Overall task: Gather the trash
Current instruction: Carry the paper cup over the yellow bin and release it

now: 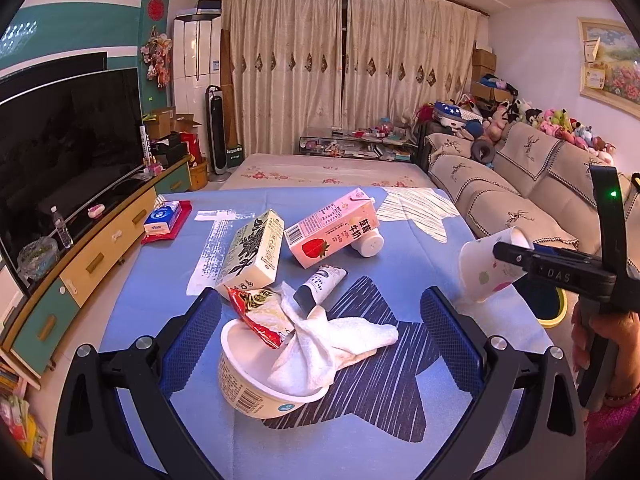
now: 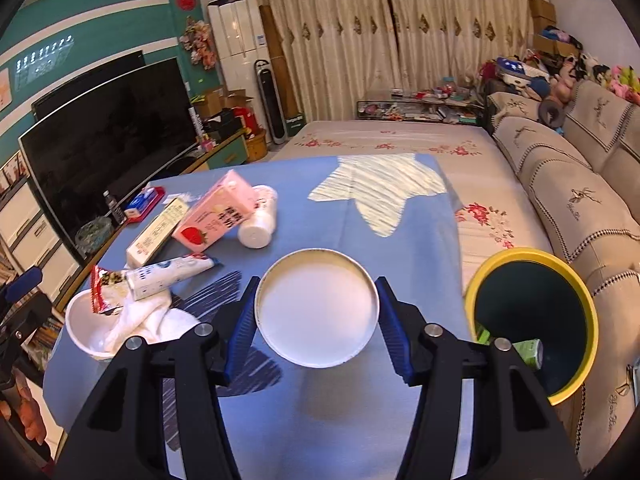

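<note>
Paper cup (image 2: 317, 311) pinched sideways in right gripper (image 2: 316, 312), mouth toward its camera; left gripper (image 1: 320, 336) spread.

Left gripper (image 1: 320, 332) wide open above the blue tablecloth (image 1: 420, 248), its blue-padded fingers (image 1: 192, 336) flanking a white instant-noodle bowl (image 1: 256, 384) that holds a crumpled white towel (image 1: 320, 344) and a red snack wrapper (image 1: 256, 316). Behind the bowl: a squeezed tube (image 1: 320, 284), a cream carton (image 1: 252, 256) and a pink strawberry-milk carton (image 1: 332, 228) lying tilted, a white bottle (image 1: 370, 242) partly hidden by the pink carton, a tissue pack (image 1: 162, 218) on a red tray at the far left. At right, the right gripper (image 1: 516, 256) grips a paper cup (image 1: 486, 268) held tilted, off the cloth, with a yellow-rimmed bin (image 1: 554, 312) partly visible behind it.
</note>
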`<act>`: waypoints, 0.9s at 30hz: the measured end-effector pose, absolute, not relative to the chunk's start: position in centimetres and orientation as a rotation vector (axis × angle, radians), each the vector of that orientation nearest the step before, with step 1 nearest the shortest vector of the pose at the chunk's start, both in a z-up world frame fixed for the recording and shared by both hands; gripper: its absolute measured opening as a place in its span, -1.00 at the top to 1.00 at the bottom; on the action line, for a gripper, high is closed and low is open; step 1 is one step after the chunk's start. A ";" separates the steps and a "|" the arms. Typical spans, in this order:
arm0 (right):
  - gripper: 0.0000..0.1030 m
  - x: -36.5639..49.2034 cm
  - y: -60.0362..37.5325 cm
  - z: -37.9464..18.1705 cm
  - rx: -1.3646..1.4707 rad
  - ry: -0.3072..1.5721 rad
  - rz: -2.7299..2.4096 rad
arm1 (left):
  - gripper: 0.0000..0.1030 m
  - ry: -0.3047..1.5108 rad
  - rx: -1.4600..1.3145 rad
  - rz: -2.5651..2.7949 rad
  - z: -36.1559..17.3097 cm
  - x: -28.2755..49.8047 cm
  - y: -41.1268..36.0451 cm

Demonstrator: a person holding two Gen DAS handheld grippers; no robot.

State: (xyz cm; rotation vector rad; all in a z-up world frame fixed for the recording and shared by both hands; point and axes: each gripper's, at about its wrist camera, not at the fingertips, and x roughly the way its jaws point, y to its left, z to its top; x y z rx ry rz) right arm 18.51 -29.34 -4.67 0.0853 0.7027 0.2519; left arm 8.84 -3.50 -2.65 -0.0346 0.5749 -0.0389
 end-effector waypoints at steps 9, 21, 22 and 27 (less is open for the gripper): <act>-0.04 19.7 -37.6 -5.1 0.168 0.689 0.070 | -0.90 0.595 -0.013 -0.039 -3.0 9.9 -5.0; -0.06 23.6 -46.1 -10.7 0.240 0.785 -0.125 | -0.90 0.625 0.033 -0.051 -3.6 11.5 -7.5; -0.06 23.9 -46.5 -11.2 0.248 0.795 -0.134 | -0.90 0.628 0.036 -0.051 -3.7 11.7 -7.7; -0.16 24.0 -47.6 -12.3 0.272 0.802 -0.155 | -0.90 0.635 0.048 -0.050 -3.9 12.1 -8.1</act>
